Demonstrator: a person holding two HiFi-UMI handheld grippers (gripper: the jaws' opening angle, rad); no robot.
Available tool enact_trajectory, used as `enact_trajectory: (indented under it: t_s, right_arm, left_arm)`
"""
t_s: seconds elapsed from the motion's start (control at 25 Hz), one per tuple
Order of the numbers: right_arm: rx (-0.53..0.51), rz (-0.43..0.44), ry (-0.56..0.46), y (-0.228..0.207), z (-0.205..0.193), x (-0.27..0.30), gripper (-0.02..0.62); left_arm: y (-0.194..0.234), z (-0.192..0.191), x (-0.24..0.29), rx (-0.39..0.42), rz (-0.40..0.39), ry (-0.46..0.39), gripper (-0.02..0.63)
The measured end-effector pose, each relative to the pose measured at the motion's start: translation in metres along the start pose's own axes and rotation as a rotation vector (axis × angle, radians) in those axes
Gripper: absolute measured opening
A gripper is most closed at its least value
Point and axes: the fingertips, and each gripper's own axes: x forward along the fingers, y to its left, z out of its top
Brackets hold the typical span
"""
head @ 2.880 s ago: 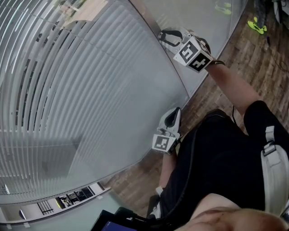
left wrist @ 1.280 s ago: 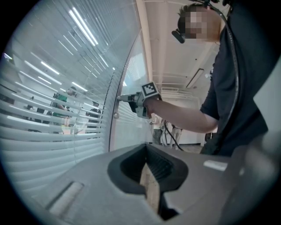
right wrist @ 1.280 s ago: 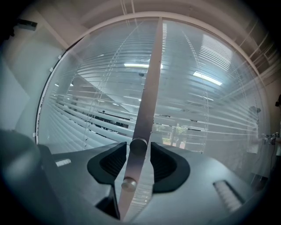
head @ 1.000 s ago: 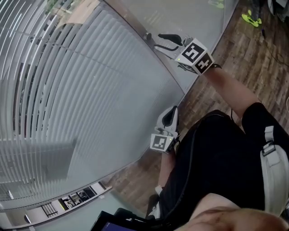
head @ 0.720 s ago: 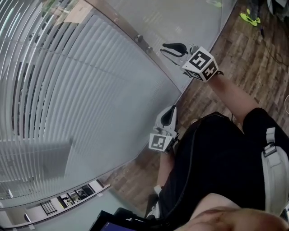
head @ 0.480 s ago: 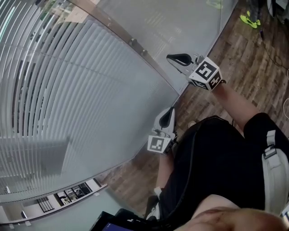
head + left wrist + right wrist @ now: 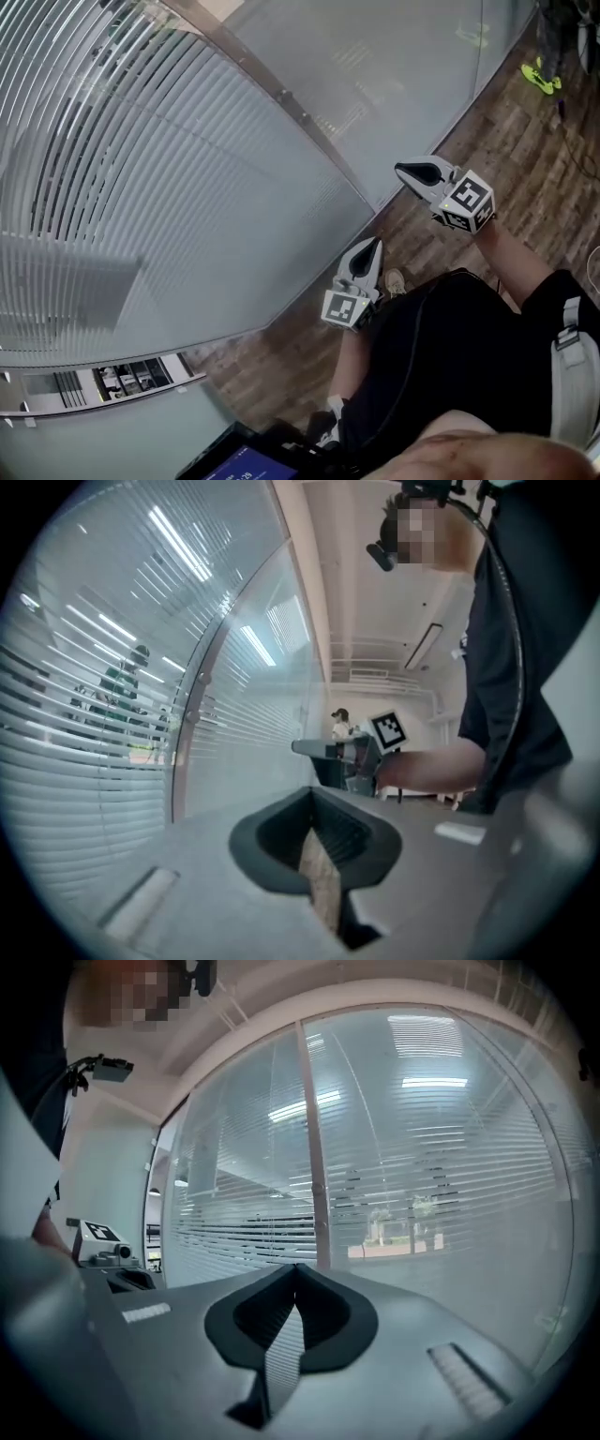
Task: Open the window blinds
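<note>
Blinds: one white horizontal-slat window blind (image 7: 122,169), slats gapped.
Grippers, two: left gripper (image 7: 372,247) together; right gripper (image 7: 408,172) just closed; both empty.

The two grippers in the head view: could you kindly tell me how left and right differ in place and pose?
The left gripper sits close by the person's body; the right gripper is held farther out. The left gripper points up the picture, the right gripper leftward toward the glass wall. Both are shut on nothing, the right having just closed; neither touches the glass.
</note>
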Motion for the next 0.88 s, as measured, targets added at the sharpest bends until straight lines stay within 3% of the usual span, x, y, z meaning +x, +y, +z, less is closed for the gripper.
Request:
enact_trajectory:
  t_s: [0.4,0.6,0.88]
  right_arm:
    - [0.03,0.138,-0.03,0.048,-0.023,-0.08,0.005]
    - [0.066,0.157,-0.018,0.063,-0.042,-0.115,0.005]
    - [0.083,0.15,0.015,0.072,-0.069,-0.15,0.005]
  left_arm:
    - [-0.063,-0.021,0.004,-0.019,0.013,-0.031,-0.002]
    - [-0.088,-0.015,0.006,-0.016,0.002,0.0,-0.002]
    - [-0.091,-0.036,0.003,0.002,0.004,-0.01,-0.002]
